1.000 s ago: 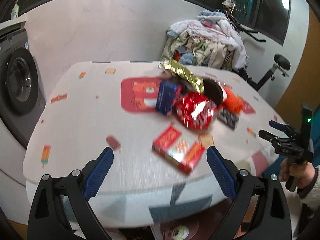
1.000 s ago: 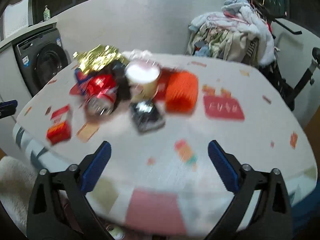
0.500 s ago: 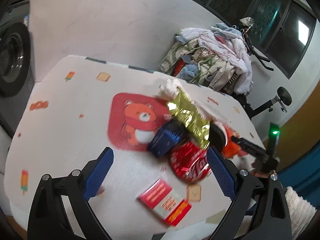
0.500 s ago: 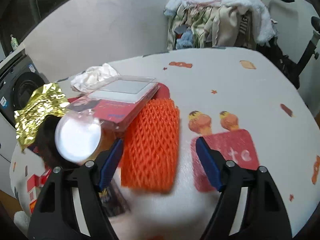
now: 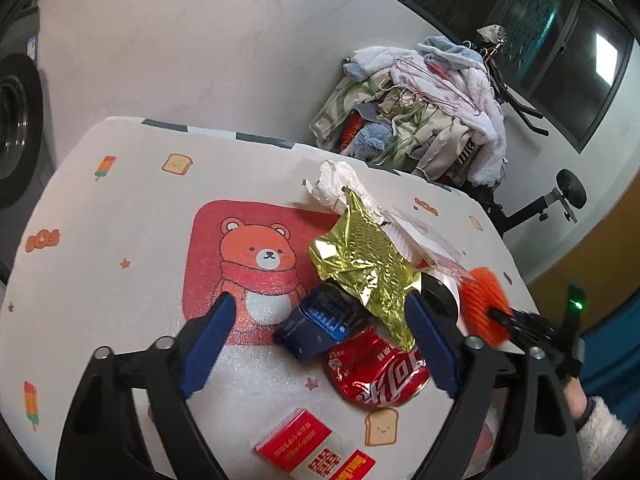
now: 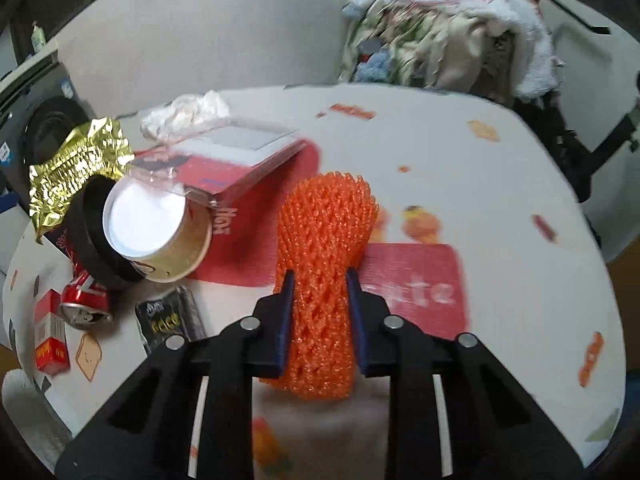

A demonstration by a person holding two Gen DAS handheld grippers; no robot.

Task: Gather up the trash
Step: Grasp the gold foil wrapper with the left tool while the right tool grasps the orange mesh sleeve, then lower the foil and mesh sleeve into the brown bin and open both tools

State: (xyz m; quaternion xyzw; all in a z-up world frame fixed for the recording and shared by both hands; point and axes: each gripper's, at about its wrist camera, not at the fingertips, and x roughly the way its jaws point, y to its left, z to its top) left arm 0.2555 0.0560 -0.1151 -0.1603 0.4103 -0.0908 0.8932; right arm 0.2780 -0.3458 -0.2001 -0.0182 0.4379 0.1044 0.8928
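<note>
Right hand-held gripper [image 6: 318, 280] has just been closing, and its blue pads now pinch the orange foam net [image 6: 326, 236] at its waist, so the mesh bulges above and below the grip while its lower end lies on the counter [image 6: 500, 184]. Left hand-held gripper [image 5: 320, 320] has its jaws wide, though they have just been closing a little, and grips nothing; between them lie a dark blue box [image 5: 320, 322] and, above it, crumpled gold foil [image 5: 366, 264]. Largest on the cloth-covered counter is the flat clear-lidded box [image 6: 236, 160], then the paper cup [image 6: 160, 232] tipped on its side, the crushed red can [image 5: 378, 372], and the small red carton [image 5: 312, 448] near the edge.
</note>
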